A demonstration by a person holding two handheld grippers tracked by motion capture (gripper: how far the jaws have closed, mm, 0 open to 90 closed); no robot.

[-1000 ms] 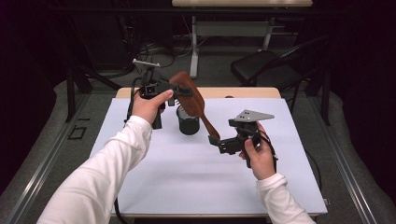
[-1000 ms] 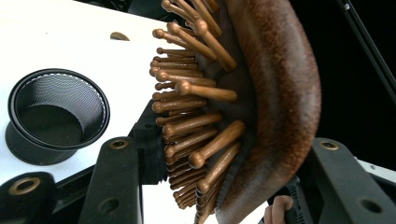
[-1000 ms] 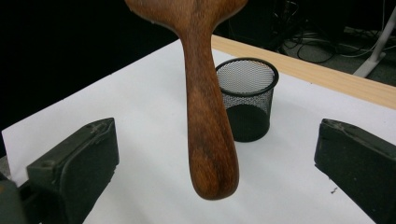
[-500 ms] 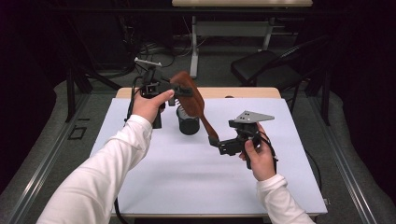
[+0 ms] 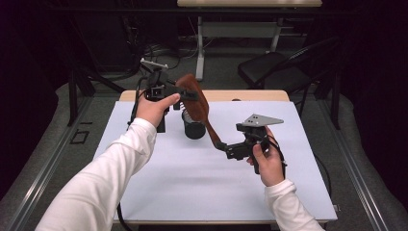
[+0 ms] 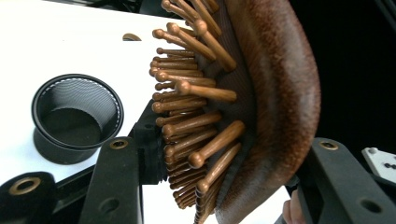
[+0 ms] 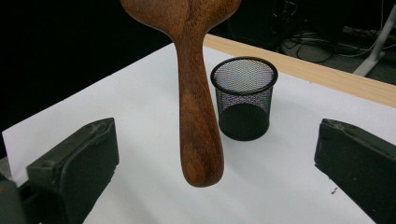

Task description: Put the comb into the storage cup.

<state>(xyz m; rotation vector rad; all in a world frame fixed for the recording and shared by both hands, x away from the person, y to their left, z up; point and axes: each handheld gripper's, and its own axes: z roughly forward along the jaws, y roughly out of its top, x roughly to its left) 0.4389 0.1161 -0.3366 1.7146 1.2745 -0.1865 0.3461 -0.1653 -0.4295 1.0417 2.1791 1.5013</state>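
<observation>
Right tongs (image 5: 222,146) released hairbrush (image 5: 196,103) handle, jaws now wide apart; left tongs (image 5: 185,95) grip head.

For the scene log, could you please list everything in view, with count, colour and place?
Hairbrush: one, brown wood with wooden pins, held in the air above the table, head clamped in the left claw, handle hanging between the open jaws of the right claw.
Mesh cup: one, black, upright and empty on the white surface, just below the brush.
Table: one, white top with a wooden far edge.
Chair: one, black, on the floor beyond the table.
Desk frame: one, pale, at the back of the room.
Left claw: one, black, raised over the far left of the table, shut on the brush head.
Right claw: one, black, open around the handle tip.
Sleeves: two, white, coming in from the bottom.
</observation>
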